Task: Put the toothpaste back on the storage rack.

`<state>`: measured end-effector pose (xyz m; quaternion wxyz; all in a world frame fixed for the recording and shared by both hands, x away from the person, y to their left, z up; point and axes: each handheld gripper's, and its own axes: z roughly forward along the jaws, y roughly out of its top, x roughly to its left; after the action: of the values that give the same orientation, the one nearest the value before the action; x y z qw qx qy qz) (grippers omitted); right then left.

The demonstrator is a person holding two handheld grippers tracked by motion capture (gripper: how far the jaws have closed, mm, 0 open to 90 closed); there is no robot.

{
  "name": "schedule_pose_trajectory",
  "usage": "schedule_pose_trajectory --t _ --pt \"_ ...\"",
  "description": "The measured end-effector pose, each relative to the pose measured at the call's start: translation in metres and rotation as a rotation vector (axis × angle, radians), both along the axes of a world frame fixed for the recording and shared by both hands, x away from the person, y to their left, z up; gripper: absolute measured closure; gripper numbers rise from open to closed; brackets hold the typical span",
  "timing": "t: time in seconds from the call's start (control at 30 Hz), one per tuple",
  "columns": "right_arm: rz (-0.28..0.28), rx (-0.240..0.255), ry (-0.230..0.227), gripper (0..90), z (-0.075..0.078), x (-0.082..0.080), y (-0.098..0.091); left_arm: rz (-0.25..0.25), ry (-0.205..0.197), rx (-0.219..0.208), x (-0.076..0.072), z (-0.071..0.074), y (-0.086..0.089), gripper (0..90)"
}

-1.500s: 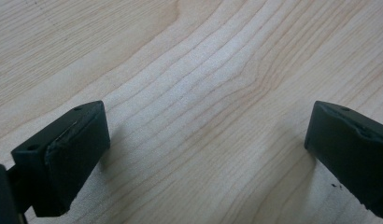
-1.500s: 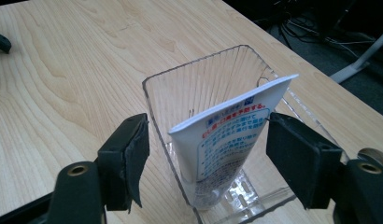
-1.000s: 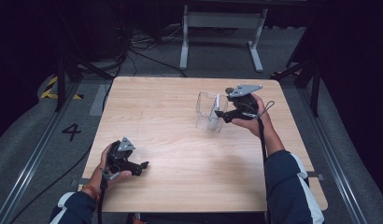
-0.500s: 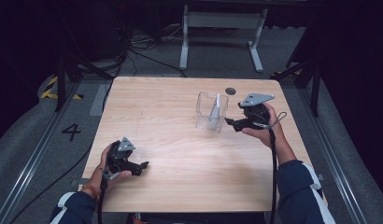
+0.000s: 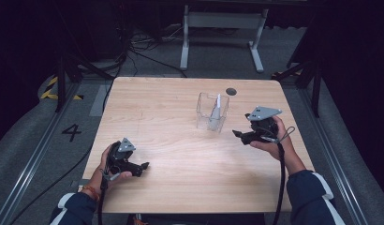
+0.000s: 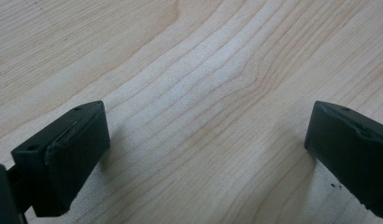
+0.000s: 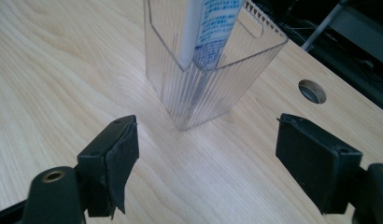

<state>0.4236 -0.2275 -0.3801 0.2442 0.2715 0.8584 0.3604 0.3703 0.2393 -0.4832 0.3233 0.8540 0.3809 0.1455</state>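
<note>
A clear ribbed plastic bin (image 5: 211,112) stands upright on the wooden table (image 5: 171,108), right of centre. A white tube with blue print (image 5: 216,108) leans inside it. In the right gripper view the bin (image 7: 203,79) and the tube (image 7: 213,28) are just ahead of the jaws. My right gripper (image 5: 239,135) (image 7: 206,158) is open and empty, a short way to the right of the bin. At the front left my left gripper (image 5: 142,166) (image 6: 203,154) rests low over bare wood, open, nothing between its jaws.
A round cable hole (image 5: 231,91) (image 7: 312,91) is in the table behind the bin. Dark floor with cables, a metal frame (image 5: 223,33) and rails surrounds the table. A floor mark "4" (image 5: 71,132) lies at the left.
My right gripper has drawn back from above the bin, down and to the right, toward the person. The tube stays in the bin. The left gripper has not moved.
</note>
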Motion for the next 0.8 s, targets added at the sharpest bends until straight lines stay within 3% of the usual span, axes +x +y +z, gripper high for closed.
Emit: schedule_pose_trajectory --t 0.47,0.8 --pt "0.01 -0.055 0.001 22.0 -0.017 -0.026 -0.013 0.0 0.004 -0.006 -0.001 0.0 0.0 0.5" --pt "-0.007 -0.039 0.037 21.8 -0.037 -0.035 -0.03 -0.005 0.009 -0.006 -0.002 0.0 0.001 0.5"
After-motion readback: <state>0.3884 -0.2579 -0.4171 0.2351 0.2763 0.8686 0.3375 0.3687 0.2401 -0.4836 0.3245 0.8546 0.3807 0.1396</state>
